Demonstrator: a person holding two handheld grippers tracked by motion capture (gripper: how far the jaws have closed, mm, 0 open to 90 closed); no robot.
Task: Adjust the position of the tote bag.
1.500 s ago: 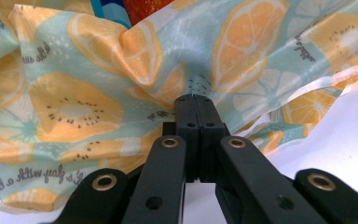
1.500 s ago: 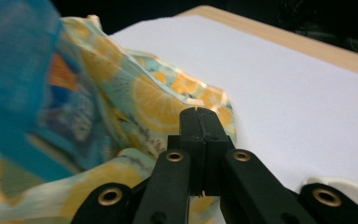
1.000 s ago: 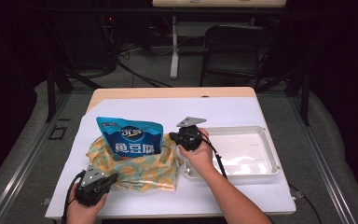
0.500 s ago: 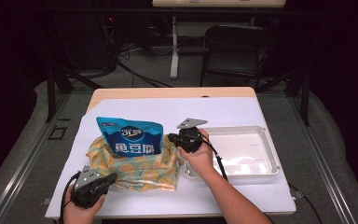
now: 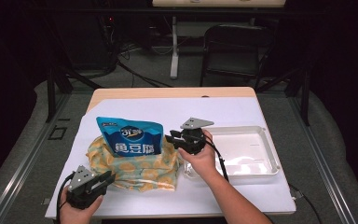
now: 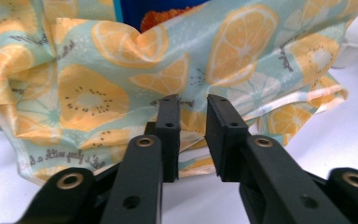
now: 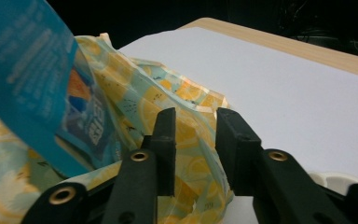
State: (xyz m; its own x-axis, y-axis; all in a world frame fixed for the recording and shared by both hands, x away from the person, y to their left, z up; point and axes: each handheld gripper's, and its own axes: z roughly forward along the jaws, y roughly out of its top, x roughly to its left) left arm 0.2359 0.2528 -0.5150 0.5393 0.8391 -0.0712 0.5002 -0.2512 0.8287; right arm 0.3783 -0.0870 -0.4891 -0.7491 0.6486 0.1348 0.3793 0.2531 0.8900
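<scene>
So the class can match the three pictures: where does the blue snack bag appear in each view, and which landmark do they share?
High view: blue snack bag stands left of centre, tucked in the fruit-print bag.
Left gripper view: a blue and orange sliver at the top edge, behind the print.
Right gripper view: fills the left side, leaning out of the bag.
Shared landmark: the fruit-print bag.

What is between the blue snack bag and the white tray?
In the high view, the right claw and the fruit-print bag's edge lie between the blue snack bag and white tray.
</scene>
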